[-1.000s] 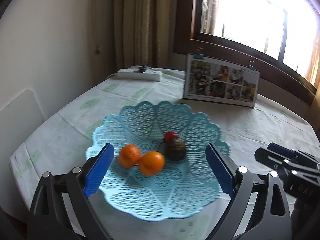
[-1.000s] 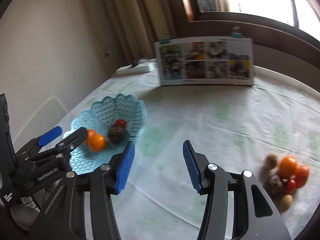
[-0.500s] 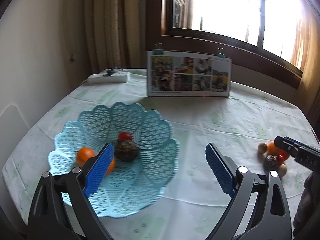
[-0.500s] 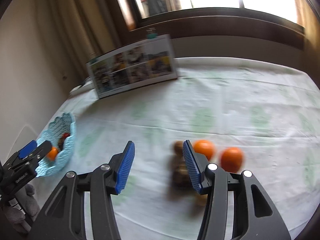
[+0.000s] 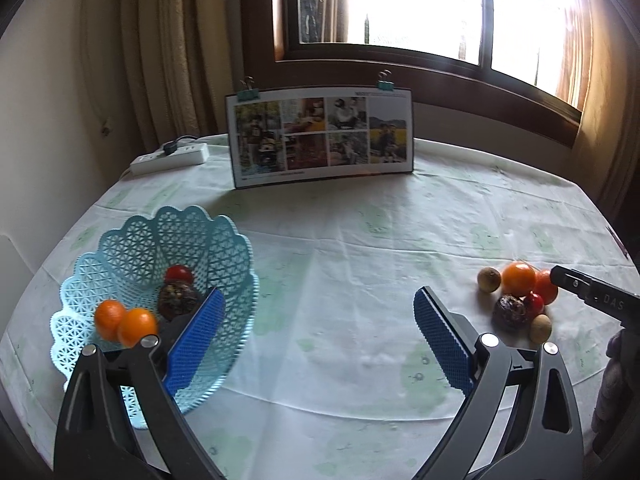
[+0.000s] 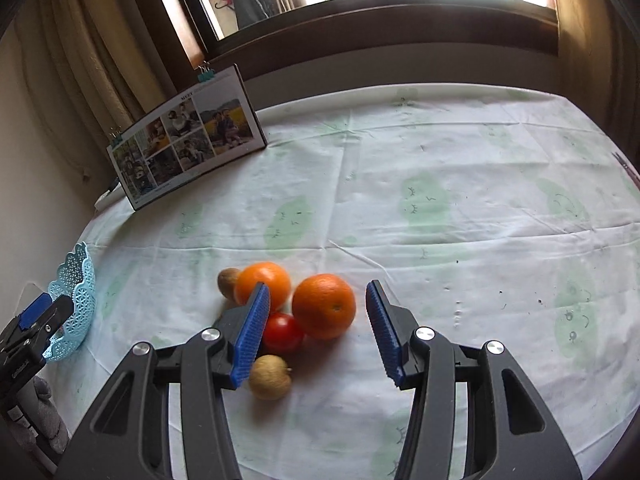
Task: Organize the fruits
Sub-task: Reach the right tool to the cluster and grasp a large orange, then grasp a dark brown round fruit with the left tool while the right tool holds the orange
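A light-blue lattice basket (image 5: 132, 248) on the left of the table holds two small oranges (image 5: 126, 322), a dark round fruit (image 5: 178, 300) and a red tomato (image 5: 179, 274). My left gripper (image 5: 316, 340) hangs open beside it, holding nothing. At the right lies a loose heap of fruit (image 5: 518, 300). My right gripper (image 6: 318, 332) is open over that heap, its blue pads either side of a large orange (image 6: 324, 306). Around it lie a second orange (image 6: 262, 286), a red tomato (image 6: 282, 334), and two brown fruits (image 6: 270, 376) (image 6: 227, 282). The basket edge (image 6: 74, 280) shows far left.
A photo board (image 5: 322, 136) held by binder clips stands upright at the back of the table. A white power strip (image 5: 172, 158) lies at the back left by the curtain. A pale patterned cloth (image 5: 352, 240) covers the table between basket and heap.
My left gripper has swung right, away from over the basket. My right gripper has travelled from near the basket to the fruit heap and now straddles the large orange.
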Available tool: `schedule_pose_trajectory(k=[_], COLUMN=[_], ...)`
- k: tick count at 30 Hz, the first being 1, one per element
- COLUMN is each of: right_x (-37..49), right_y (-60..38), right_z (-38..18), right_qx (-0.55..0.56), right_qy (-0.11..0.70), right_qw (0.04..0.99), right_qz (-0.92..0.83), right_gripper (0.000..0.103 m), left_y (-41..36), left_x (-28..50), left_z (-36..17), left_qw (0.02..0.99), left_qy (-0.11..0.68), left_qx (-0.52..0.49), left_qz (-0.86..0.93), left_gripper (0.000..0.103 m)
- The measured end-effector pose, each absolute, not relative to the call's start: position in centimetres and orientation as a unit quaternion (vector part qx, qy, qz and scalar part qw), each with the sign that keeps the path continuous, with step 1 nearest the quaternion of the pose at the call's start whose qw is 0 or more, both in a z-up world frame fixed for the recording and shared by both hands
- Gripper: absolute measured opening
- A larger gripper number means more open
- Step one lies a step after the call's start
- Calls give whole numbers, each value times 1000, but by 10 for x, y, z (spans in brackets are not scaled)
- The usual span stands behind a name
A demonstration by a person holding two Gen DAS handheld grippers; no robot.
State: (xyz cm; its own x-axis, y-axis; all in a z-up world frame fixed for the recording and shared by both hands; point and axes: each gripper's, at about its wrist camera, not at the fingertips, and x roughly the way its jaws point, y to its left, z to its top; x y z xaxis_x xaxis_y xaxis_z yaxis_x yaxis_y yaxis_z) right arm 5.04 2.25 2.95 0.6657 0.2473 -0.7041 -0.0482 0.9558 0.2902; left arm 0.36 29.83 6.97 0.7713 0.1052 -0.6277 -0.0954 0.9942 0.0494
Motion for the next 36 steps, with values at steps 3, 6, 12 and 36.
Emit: schedule_pose_trajectory(k=[3, 6, 12, 36], right_x=[56, 63, 71, 42], right_y=[20, 21, 19, -16], right_z=[25, 20, 11, 21], right_qx=[132, 138, 151, 153], right_qy=[408, 416, 426, 402], right_qw=[899, 894, 886, 899], right_qz=[84, 91, 102, 79], right_gripper=[51, 51, 49, 39], left_y=[292, 287, 281, 186], left_x=[5, 6, 11, 38], left_z=[68, 66, 62, 21], left_qw=[940, 939, 936, 911], left_qy=[337, 340, 348, 393], left_qx=[12, 17, 21, 71], left_qz=[49, 45, 43, -99], left_gripper=[97, 97, 97, 82])
